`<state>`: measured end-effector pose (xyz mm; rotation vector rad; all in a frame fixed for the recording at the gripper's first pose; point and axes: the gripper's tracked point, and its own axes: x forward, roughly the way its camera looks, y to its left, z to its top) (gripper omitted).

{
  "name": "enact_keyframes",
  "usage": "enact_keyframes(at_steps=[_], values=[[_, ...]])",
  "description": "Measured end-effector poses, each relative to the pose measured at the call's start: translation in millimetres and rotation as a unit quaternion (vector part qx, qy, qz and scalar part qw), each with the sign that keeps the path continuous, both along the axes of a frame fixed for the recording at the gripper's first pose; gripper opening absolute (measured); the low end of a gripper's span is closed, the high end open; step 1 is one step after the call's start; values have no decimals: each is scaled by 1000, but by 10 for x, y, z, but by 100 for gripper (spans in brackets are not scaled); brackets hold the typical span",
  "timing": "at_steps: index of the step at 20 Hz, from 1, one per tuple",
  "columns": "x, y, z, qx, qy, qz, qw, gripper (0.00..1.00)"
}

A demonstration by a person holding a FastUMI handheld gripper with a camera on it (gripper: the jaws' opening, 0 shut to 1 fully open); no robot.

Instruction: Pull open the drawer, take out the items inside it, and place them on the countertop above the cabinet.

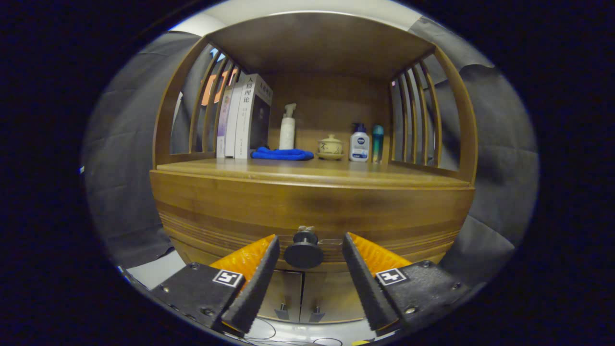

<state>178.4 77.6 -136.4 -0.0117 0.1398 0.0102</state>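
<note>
The drawer is shut, its curved wooden front flush with the cabinet, so nothing of the task is done yet as far as I can see. Its round dark knob sits low on the front, right in the gap between the two fingers of the gripper. The fingers stand apart, one on either side of the knob with space left on both sides; they are released and pressing on nothing. To my eye this is the lining-up before the first grasp: the fingers need to close on the knob, then comes the pull. What lies inside the drawer is hidden, so I cannot say how many items must come out.

Just above the drawer front is the countertop, where the items are meant to end up. Its front stretch is bare wood, so there looks to be room. Further back along it stand a few books at one end, a folded blue cloth beside them, a white pump bottle, a small lidded pot on a saucer, another pump bottle and a slim teal bottle. Below the drawer, two cabinet doors are closed.
</note>
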Motion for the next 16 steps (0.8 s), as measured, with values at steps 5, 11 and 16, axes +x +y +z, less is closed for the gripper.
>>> enact_keyframes(at_steps=[5, 11, 16], values=[[124, 56, -76, -3, -3, -5, 1000, 61], [141, 45, -92, 5, 9, -9, 1000, 44], [133, 46, -109, 7, 20, -7, 1000, 34]])
